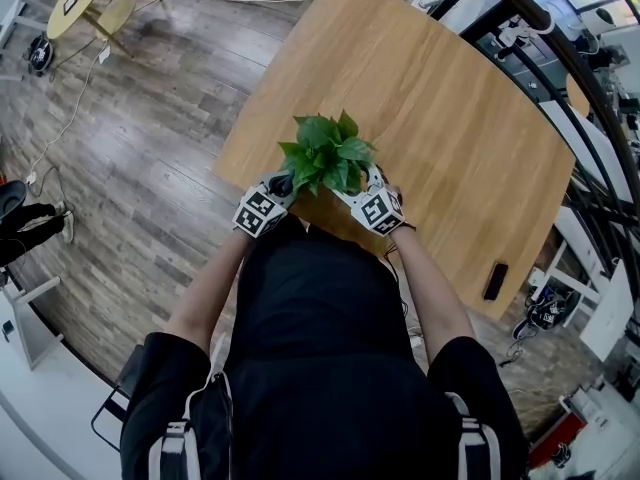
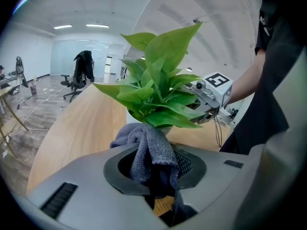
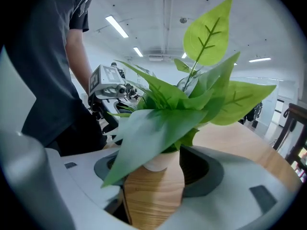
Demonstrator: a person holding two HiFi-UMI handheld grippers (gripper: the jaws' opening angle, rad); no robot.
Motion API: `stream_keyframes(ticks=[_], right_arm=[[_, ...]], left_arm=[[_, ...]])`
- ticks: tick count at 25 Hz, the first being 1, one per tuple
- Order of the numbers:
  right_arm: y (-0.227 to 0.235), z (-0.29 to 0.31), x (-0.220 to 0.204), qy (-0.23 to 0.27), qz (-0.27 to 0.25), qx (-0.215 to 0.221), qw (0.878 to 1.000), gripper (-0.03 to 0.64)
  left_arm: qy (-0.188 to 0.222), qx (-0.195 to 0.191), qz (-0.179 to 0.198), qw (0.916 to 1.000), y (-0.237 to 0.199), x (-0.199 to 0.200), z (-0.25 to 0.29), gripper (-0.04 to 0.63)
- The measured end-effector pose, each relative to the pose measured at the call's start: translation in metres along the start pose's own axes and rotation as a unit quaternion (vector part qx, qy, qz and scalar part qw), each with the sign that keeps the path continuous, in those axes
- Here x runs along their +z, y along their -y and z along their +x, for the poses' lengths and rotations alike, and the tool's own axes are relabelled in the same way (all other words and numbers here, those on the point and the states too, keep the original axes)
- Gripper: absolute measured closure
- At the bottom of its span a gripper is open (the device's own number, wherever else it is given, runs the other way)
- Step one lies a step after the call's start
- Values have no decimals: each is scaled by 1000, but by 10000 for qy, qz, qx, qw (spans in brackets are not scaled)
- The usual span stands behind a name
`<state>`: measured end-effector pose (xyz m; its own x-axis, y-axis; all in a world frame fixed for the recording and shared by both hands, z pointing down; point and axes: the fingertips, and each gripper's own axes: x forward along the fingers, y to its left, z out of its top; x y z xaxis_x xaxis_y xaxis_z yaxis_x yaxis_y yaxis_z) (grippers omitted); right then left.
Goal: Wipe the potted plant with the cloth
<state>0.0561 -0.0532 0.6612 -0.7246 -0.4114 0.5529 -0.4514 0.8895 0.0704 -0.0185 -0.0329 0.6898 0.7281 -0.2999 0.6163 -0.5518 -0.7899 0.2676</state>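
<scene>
The left gripper [image 2: 154,178] is clamped on a grey cloth [image 2: 148,150], which bunches up out of its jaws right under the lowest leaves of the plant [image 2: 158,92]. I cannot tell whether cloth and leaf touch. The right gripper [image 3: 160,186] has its jaws spread, with the white pot [image 3: 158,162] standing between them. The plant sits between the two grippers at the near edge of the table [image 1: 450,118], closer to its left corner.
</scene>
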Motion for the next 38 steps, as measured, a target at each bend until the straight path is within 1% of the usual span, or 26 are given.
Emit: stream_keyframes(ticks=[2, 5, 10, 13, 15, 17, 19, 22, 26, 30, 33, 36, 38], right_arm=[[0, 0, 1, -17, -28, 8, 10000, 344], [1, 0, 2, -28, -41, 10, 10000, 344], [-8, -3, 2, 15, 70, -44, 10000, 344], [-22, -3, 3, 85, 306, -29, 9995, 344], [-31, -4, 5, 123, 330, 43, 9994, 344], [-35, -4, 5, 126, 289, 96, 9995, 344], [-28, -5, 6, 167, 341, -25, 9993, 344], [-11, -4, 8, 218, 366, -302, 9986, 344], [-6, 5, 6, 87, 292, -183, 9994, 344], [-5, 9, 10, 94, 345, -239, 9991, 344], [-5, 10, 9, 96, 396, -317, 9987, 344], [-4, 11, 8, 113, 442, -325, 9984, 344], [-4, 11, 9, 126, 444, -320, 9984, 344]], left_arm=[[-37, -106, 74, 9999, 6, -1, -1, 480], [7, -132, -80, 9999, 10, 3, -3, 480], [86, 155, -105, 9998, -2, -1, -2, 480], [231, 318, -365, 9986, -10, 10, -6, 480], [281, 445, -541, 9971, -17, 12, -9, 480], [300, 558, -556, 9964, -24, 10, -10, 480], [263, 606, -490, 9966, -29, 4, -9, 480], [233, 609, -445, 9969, -28, 3, -9, 480], [179, 596, -353, 9974, -28, 3, -5, 480], [151, 553, -518, 9970, -28, 5, -5, 480], [150, 401, -355, 9985, -19, 8, -6, 480], [130, 267, -209, 9993, -10, 3, -7, 480], [156, 216, -264, 9993, -5, 3, -8, 480]])
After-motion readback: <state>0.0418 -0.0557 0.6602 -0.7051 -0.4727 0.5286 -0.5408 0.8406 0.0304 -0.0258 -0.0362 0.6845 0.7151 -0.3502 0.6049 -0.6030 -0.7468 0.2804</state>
